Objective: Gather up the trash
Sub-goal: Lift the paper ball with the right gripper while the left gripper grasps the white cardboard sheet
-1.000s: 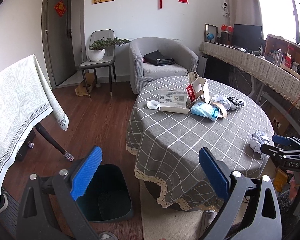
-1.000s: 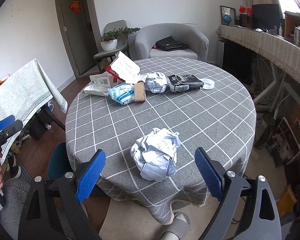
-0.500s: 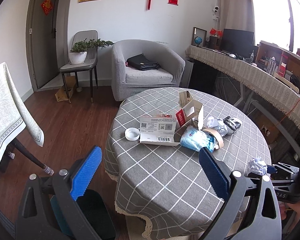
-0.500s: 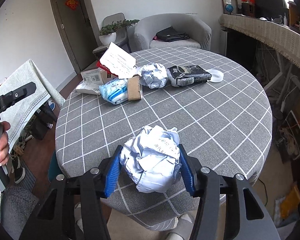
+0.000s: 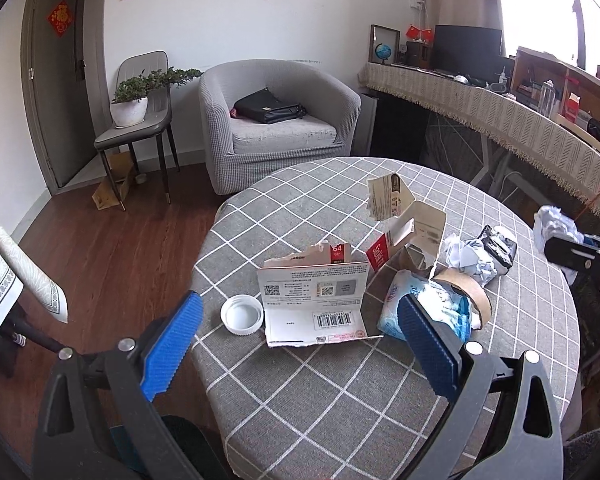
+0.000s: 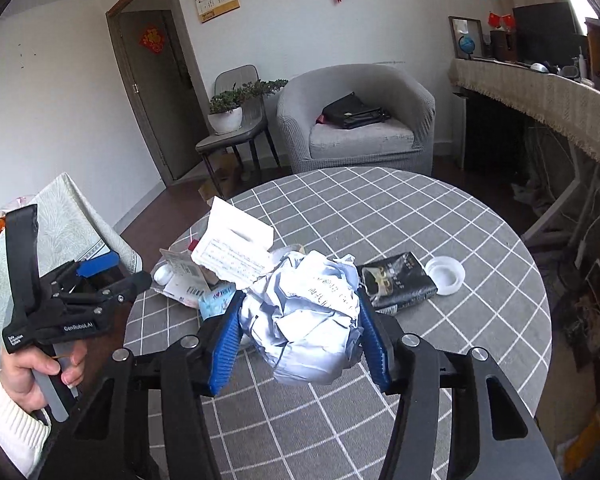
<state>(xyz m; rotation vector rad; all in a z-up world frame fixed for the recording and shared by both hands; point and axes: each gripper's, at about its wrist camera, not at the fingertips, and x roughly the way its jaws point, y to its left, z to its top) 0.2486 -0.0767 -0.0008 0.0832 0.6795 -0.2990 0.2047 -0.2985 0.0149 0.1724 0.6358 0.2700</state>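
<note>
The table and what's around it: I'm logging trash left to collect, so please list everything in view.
Crumpled paper ball: 1, pale blue-white, clamped in right gripper.
Second paper wad: 1, white-grey, on table.
Torn cardboard boxes: 2, white and red, mid-table.
Tissue pack: 1, light blue, beside the boxes.
Tape roll: 1, brown.
Black packet: 1.
White lids: 2, one at each end of the pile.
Bin: 1, dark, floor by table.
Left gripper: open, empty.
</note>
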